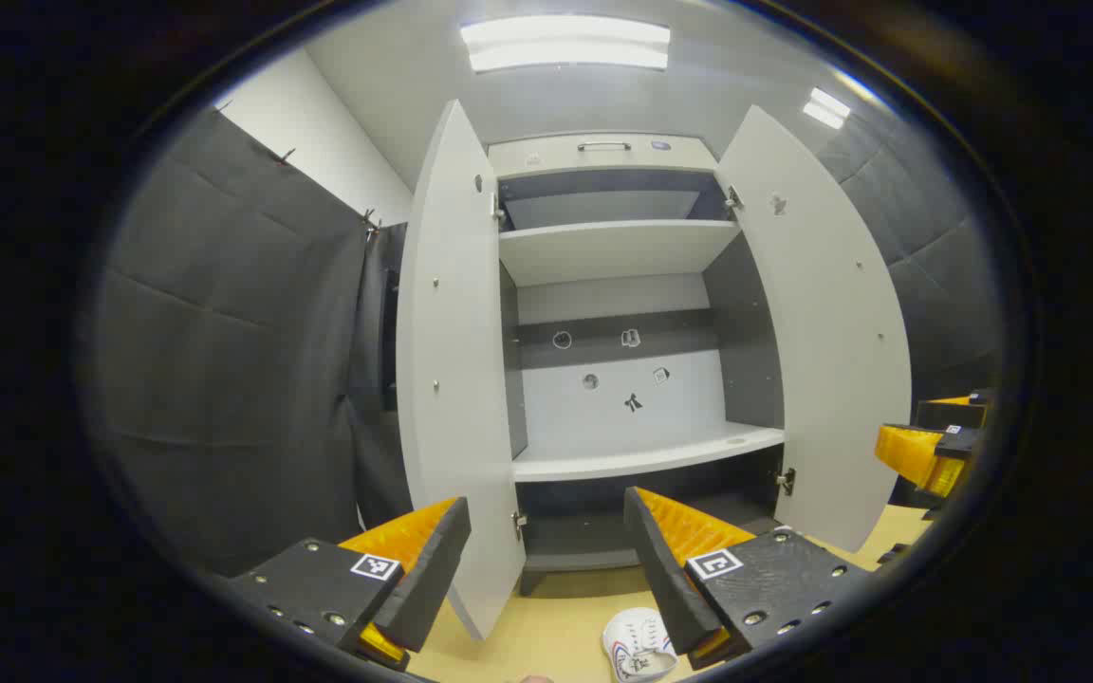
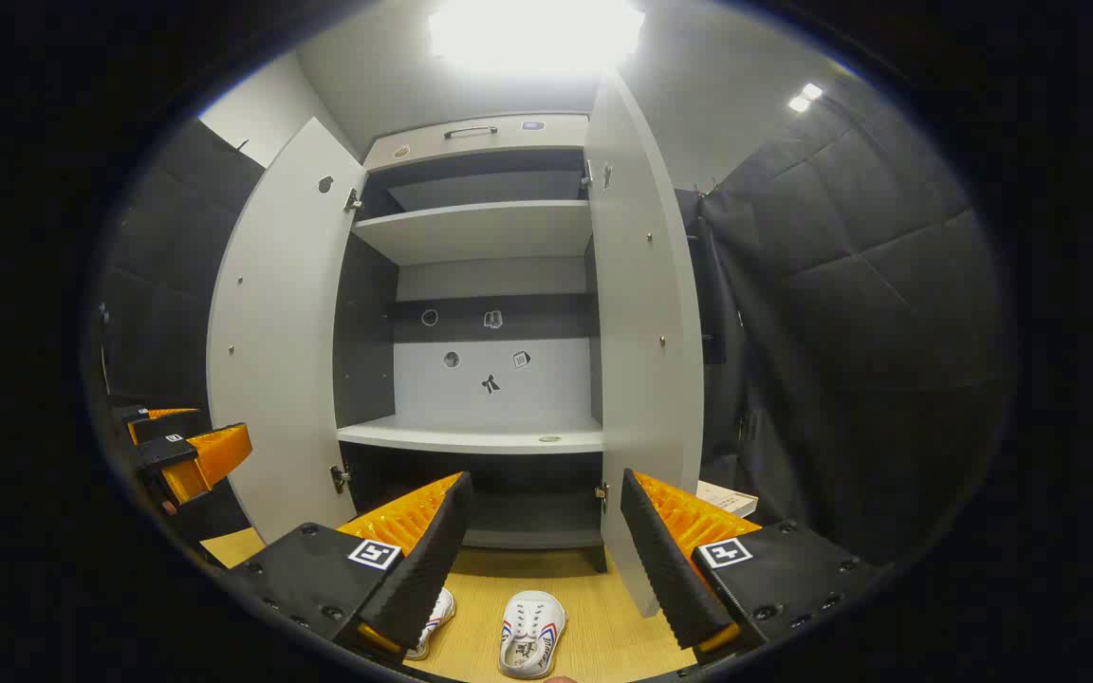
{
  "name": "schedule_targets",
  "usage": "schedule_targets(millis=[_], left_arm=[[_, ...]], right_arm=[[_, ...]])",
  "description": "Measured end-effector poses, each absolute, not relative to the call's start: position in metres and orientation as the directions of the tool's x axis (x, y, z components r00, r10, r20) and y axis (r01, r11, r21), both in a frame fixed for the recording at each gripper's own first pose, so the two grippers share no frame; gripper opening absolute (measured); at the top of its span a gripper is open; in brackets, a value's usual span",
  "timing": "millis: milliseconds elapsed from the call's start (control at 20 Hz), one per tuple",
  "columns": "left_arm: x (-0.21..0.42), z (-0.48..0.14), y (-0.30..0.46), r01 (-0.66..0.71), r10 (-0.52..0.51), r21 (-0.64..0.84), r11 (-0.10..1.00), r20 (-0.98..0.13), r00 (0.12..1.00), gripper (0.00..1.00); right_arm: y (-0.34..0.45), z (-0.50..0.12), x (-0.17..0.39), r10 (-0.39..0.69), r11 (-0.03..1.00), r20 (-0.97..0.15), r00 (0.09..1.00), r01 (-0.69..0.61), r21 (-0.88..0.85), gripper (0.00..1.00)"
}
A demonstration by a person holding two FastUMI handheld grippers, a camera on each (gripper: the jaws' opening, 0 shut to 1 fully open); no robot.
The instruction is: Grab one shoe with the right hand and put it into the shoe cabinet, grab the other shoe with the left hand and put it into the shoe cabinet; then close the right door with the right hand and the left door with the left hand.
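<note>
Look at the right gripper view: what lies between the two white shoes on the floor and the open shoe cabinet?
Only bare wooden floor. In the right gripper view, the shoes sit in front of the shoe cabinet, whose doors stand open, and nothing blocks the way.

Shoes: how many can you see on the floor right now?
2. One white shoe lies on the floor before the open cabinet; the other shoe sits just left of it, partly hidden behind the right gripper.
</note>
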State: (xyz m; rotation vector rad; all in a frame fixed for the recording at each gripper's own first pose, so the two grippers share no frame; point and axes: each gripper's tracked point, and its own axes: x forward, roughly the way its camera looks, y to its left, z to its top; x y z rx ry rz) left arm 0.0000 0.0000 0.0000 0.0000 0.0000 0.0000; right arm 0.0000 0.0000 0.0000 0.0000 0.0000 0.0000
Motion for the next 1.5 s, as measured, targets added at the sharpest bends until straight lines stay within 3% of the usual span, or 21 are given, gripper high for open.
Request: schedule_targets(millis=[1000, 1250, 1500], left_arm=[[-0.004, 0.009, 0.011, -0.043, 0.043, 0.019, 0.999, 0.011, 0.999, 0.94], [-0.006, 0.011, 0.018, -0.092, 0.092, 0.032, 0.995, 0.005, 0.996, 0.94], [-0.011, 0.014, 0.025, -0.143, 0.144, 0.048, 0.989, -0.01, 0.99, 0.94]], right_arm=[[0.017, -0.024, 0.026, 0.05, 0.999, -0.066, 0.997, -0.05, 0.003, 0.98], [0.031, -0.05, 0.045, 0.093, 0.995, -0.133, 0.987, -0.097, -0.021, 0.98], [0.045, -0.104, 0.064, 0.128, 0.991, -0.272, 0.954, -0.134, -0.003, 0.98]])
